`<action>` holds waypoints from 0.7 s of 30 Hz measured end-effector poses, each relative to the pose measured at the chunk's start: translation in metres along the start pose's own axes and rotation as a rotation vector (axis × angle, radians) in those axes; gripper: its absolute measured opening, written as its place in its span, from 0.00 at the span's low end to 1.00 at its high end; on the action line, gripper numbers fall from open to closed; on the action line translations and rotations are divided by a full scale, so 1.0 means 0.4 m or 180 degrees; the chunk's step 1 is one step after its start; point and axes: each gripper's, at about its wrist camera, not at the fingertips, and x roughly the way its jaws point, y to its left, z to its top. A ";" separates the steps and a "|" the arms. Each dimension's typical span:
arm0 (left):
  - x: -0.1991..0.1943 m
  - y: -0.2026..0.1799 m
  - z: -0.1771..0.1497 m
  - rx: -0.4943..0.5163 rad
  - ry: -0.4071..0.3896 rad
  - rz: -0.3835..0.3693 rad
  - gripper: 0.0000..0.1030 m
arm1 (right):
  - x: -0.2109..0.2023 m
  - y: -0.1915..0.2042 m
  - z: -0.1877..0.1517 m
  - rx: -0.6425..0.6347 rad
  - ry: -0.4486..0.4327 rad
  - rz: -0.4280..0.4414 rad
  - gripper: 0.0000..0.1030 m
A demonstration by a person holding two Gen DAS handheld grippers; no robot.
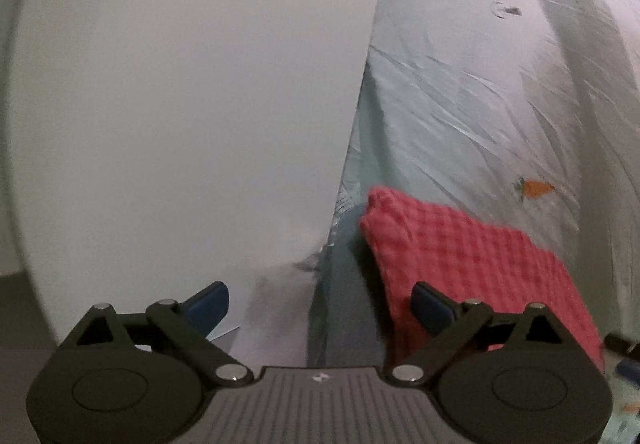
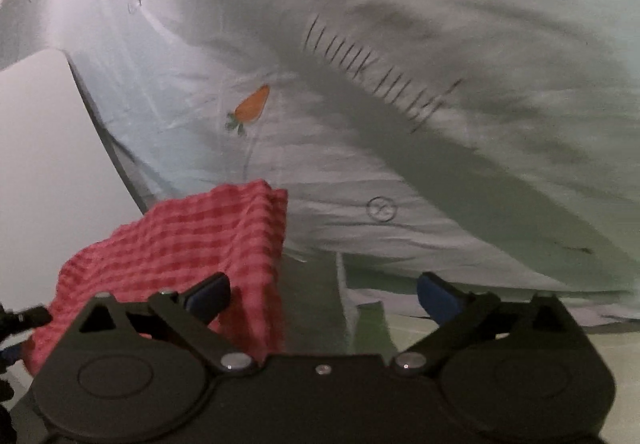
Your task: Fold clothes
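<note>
A folded red checked cloth (image 1: 472, 260) lies on a pale printed sheet (image 1: 452, 95). In the left wrist view it sits ahead and to the right, its near edge by the right fingertip. My left gripper (image 1: 320, 304) is open and holds nothing. In the right wrist view the same red cloth (image 2: 192, 244) lies ahead and to the left, its near edge under or beside the left fingertip. My right gripper (image 2: 324, 296) is open and holds nothing. Both views are motion-blurred.
The pale sheet (image 2: 400, 91) is wrinkled, with an orange carrot print (image 2: 252, 105) and stitch marks. A smooth white surface (image 1: 180, 103) fills the left of the left wrist view and shows at the left of the right wrist view (image 2: 44, 163).
</note>
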 end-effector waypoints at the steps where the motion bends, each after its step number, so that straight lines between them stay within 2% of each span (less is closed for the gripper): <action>1: -0.037 0.000 -0.018 0.0032 -0.0024 0.0005 1.00 | -0.024 -0.001 -0.005 -0.0010 -0.0019 -0.0025 0.99; 9: -0.279 -0.051 -0.130 0.0312 0.0168 -0.0024 1.00 | -0.287 0.041 -0.093 -0.0255 -0.0044 -0.0189 1.00; 14: -0.462 -0.080 -0.186 0.0468 0.0038 -0.0364 1.00 | -0.452 0.089 -0.176 -0.0456 0.0058 -0.0112 1.00; 21: -0.604 -0.099 -0.279 0.0539 0.0119 -0.0326 1.00 | -0.625 0.113 -0.299 -0.0720 0.0243 -0.0075 1.00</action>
